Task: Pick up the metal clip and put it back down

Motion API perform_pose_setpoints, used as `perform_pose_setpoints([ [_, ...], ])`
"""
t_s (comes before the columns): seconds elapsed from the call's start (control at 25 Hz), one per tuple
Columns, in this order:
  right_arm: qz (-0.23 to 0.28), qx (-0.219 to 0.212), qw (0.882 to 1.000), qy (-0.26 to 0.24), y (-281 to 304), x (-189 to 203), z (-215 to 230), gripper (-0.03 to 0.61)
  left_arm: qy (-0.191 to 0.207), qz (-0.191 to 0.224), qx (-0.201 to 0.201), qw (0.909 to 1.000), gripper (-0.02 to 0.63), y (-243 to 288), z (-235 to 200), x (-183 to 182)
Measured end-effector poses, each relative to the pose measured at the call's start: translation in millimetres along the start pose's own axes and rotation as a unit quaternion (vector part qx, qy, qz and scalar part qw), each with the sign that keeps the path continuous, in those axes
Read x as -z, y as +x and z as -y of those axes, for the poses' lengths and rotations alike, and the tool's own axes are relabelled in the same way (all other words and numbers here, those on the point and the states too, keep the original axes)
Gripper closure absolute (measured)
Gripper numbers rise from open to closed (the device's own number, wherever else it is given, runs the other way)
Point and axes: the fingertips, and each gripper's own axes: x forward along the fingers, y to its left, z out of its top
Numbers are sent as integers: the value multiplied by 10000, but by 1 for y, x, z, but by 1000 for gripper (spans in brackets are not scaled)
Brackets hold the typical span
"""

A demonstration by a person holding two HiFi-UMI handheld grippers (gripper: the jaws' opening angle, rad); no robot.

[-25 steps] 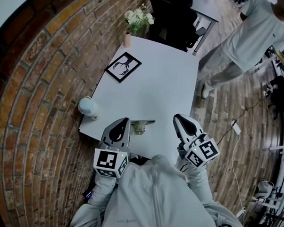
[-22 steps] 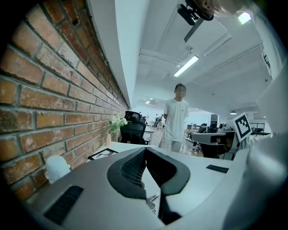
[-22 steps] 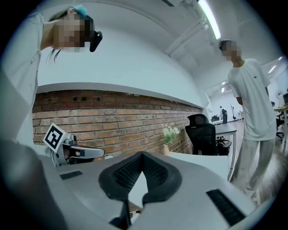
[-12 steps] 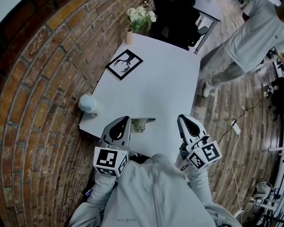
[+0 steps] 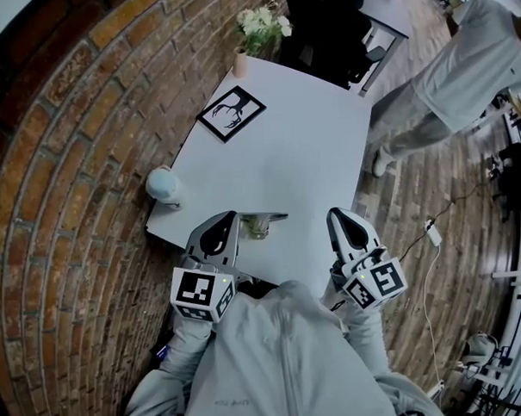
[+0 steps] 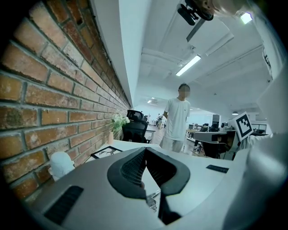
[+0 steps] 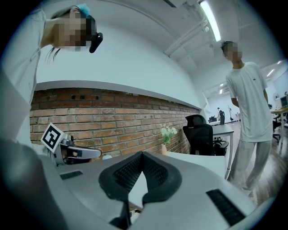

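Metal clip (image 5: pixel 259 222) sits on the surface (image 5: pixel 301 158) just beside my left claw (image 5: pixel 229 219), well clear of my right claw (image 5: pixel 335 215). That fits pre-pick or already set back. Both claws are closed tip to tip, gripping nothing. If a grab is due, open wide and square up on it.

Bright, even light; fisheye-warped edges.

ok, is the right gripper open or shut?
Shut. The right gripper shows its jaws meeting at the tips in its own view, with nothing between them.
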Motion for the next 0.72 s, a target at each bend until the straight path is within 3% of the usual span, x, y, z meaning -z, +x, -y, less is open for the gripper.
perform_pose_setpoints([
  [0.72,-65,101,9999,-29,7,3,-7,555,-45,12,-39,10000,588,-6,-9,0],
])
